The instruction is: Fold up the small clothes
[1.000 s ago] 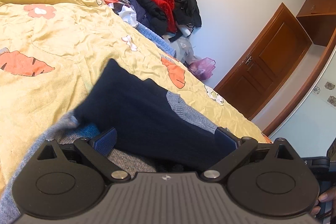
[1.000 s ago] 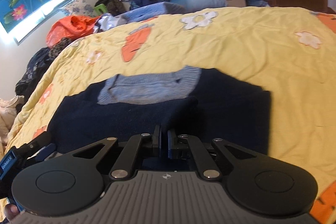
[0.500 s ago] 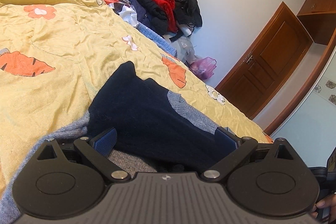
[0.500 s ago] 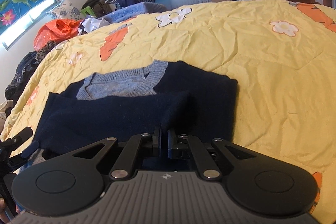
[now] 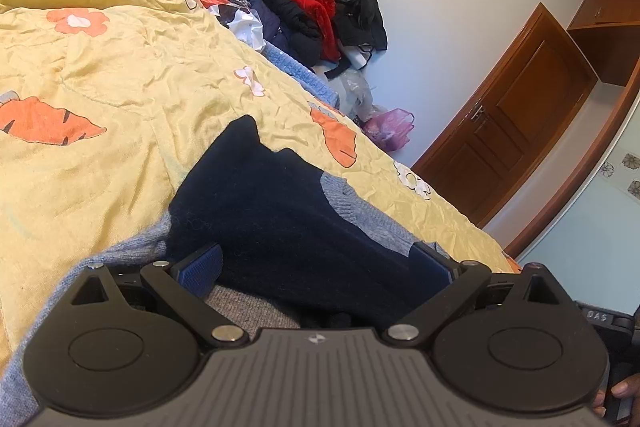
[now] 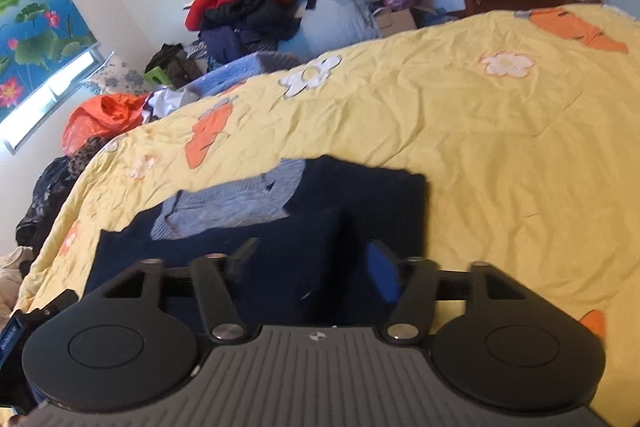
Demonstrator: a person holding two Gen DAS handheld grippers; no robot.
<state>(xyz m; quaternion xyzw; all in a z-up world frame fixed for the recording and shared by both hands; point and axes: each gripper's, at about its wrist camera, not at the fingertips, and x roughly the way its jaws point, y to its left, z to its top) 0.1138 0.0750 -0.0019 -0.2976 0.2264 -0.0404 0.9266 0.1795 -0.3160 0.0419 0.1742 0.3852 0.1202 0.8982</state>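
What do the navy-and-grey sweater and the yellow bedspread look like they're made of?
Sweater: a soft knit, likely wool or acrylic; the grey collar shows ribbed stitches and the navy body has a fuzzy, matte nap. Bedspread: thin woven cloth, probably cotton; matte, finely creased, with flower and carrot patches that look stitched on.

The right tongs (image 6: 316,267) are seen opening over a navy sweater (image 6: 360,195). The sweater is spread on a yellow bedspread (image 6: 500,147), untouched by the pads.
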